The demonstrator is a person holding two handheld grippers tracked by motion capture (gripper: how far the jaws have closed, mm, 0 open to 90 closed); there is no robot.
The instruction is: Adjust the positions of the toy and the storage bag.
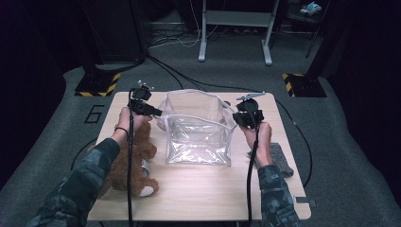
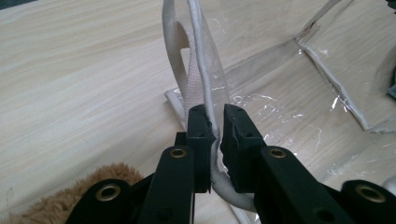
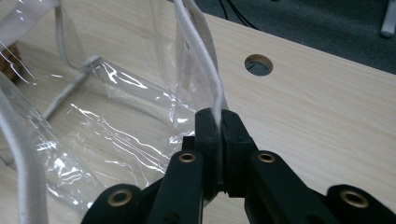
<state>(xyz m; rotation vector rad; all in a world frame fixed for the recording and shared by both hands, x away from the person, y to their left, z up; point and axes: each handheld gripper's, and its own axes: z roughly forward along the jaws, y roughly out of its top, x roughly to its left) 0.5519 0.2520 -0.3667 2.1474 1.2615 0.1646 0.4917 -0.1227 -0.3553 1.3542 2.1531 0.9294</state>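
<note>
A clear plastic bag [image 1: 198, 137] with white corded trim stands open in the middle of the wooden table [image 1: 213, 194]. My left gripper [image 1: 158, 113] is at the bag's left rim. In the left gripper view its jaws [image 2: 218, 123] are closed on the white trim [image 2: 198, 56], which runs down between them. My right gripper [image 1: 235, 118] is at the bag's right rim, its jaws [image 3: 218, 123] pressed tight on the white trim [image 3: 196, 46]. The bag's clear walls [image 3: 116, 93] are stretched between the two grips.
A brown teddy bear [image 1: 142, 146] lies on the table's left part under my left forearm, and its fur [image 2: 107, 186] is close by the left gripper. A grey cloth [image 1: 281, 158] lies beside my right hand. A round hole [image 3: 258, 64] pierces the tabletop. Striped stand bases [image 1: 97, 85] sit on the floor behind.
</note>
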